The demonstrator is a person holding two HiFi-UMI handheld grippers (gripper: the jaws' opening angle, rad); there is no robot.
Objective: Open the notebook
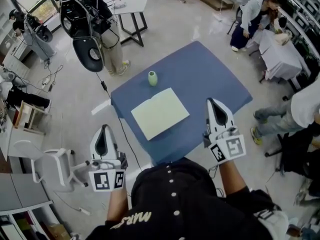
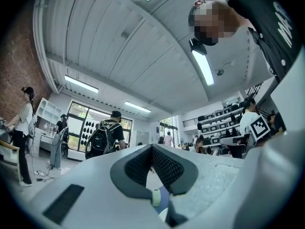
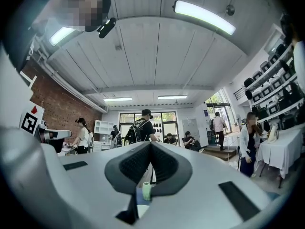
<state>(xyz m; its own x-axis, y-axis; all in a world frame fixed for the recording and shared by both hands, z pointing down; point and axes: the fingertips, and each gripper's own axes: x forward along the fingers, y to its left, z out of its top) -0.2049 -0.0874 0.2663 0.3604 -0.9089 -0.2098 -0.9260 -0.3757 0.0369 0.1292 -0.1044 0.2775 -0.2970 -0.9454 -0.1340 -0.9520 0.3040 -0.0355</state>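
Head view, logged from my remote station. Nearest the camera, the left gripper hung off the near-left edge of the blue table, over the floor. Its jaws were clenched pad to pad with nothing between them, and the left gripper view confirmed the pads meeting. The right gripper stood over the table's near-right edge, likewise clenched and empty. Neither touched the table or anything on it.

The notebook lay flat at the middle of the table, well apart from both grippers, and appeared closed.

Handling, in my judgement: a thin, light item with a pale, pliable cover. Lying flush, it offered little lip to catch, and I expected it to slide across the table if pushed from one side only. The sound hold would be a free corner of the cover on the edge opposite the spine, with the other gripper pressing the body down. I could not tell which edge carried the spine.

Orientation: the notebook sat square to the table's edges and so skewed to me. Its long axis ran from the table's near-left side toward its far-right side.

Farther on, a small green vase stood upright toward the table's far-left edge, apart from the notebook.
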